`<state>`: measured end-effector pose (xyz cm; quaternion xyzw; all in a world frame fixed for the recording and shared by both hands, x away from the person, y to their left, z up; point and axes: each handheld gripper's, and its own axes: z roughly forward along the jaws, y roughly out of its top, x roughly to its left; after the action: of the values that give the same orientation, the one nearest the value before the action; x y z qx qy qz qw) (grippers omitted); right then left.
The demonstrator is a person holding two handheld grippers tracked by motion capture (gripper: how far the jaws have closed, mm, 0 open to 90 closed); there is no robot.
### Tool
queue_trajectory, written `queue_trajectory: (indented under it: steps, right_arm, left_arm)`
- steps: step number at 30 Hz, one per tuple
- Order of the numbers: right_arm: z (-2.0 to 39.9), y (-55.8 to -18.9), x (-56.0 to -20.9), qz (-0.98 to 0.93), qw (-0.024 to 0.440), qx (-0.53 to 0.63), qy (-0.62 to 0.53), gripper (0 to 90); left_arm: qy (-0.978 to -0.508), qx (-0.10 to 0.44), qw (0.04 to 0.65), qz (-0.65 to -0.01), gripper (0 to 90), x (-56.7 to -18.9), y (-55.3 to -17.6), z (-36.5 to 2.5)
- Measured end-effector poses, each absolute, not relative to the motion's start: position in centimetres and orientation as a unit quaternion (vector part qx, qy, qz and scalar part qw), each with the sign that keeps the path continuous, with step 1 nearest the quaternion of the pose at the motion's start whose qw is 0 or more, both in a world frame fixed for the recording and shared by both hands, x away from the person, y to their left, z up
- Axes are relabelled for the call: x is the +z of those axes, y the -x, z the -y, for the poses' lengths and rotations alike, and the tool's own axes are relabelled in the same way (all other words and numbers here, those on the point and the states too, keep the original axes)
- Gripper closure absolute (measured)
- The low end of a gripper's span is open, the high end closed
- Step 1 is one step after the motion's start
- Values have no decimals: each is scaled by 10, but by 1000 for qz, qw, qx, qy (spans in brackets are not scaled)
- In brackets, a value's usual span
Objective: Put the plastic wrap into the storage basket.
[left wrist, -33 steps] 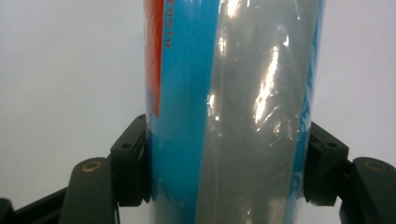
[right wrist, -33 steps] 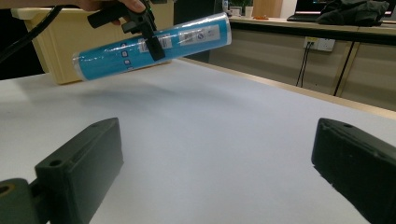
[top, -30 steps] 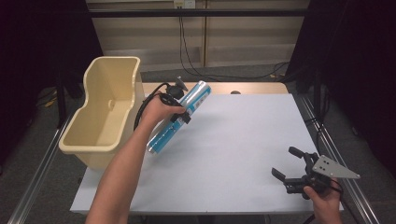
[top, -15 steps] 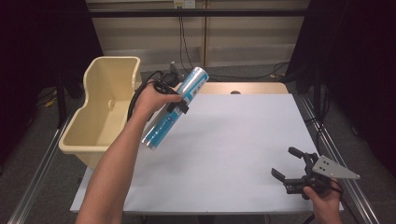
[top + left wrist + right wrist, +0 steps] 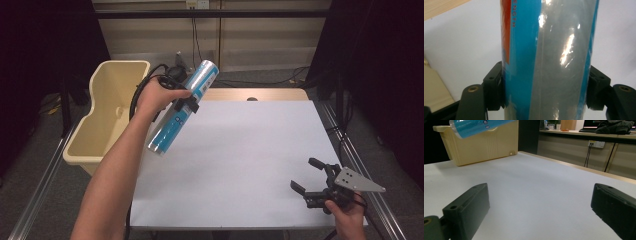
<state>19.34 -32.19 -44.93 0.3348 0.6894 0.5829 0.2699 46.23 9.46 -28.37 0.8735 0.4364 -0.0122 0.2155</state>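
The left hand-held gripper (image 5: 186, 106) clamps the tube (image 5: 183, 107) mid-length, tilted just beside the bin (image 5: 111, 116) — likely for dropping in; the right hand-held gripper (image 5: 307, 176), well apart from the bin, rests with jaws apart.

The tube (image 5: 549, 60) runs off top and bottom up close; its print is too clipped to read. The bin (image 5: 112, 117) hides its floor.

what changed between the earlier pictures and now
The left tool, clamped on the blue and silver tube, has lifted it up off the white table and slightly toward the beige bin, the tube staying tilted. Nothing was let go or newly grasped. The right tool stayed open at the table's near right corner, and the bin has not moved.
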Motion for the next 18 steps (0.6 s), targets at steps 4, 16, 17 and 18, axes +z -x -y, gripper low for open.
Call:
queue_trajectory:
  steps: [4,16,17,18]
  right_arm:
    - [322,-193,-449,-689,270,583,-336,15]
    - [321,-192,-449,-690,269,583,-334,15]
    - [321,-192,-449,-690,269,583,-334,15]
    - [321,-192,-449,-690,269,583,-334,15]
  left_arm:
    - [-868,-15,218,-446,322,-276,-460,-100]
    - [-856,-10,216,-469,322,-252,-449,-121]
    - [-852,-12,216,-476,322,-250,-447,-126]
    - [-852,-12,216,-476,322,-250,-447,-126]
